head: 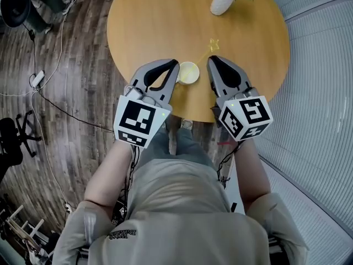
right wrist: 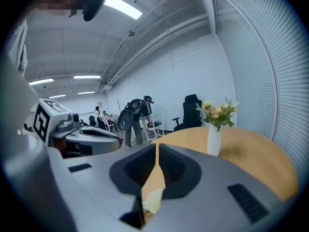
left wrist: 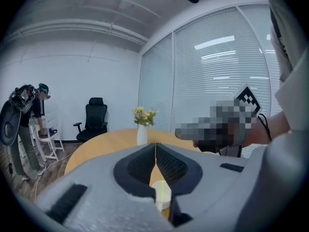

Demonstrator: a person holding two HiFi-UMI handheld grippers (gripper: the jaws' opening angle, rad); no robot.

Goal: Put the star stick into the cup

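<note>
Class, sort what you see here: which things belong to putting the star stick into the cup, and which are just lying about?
Belongs to the job:
- star stick
- cup
- left gripper, jaws together
- right gripper, jaws together
- table, which carries them

Just lying about:
- vase of flowers
- office chair
</note>
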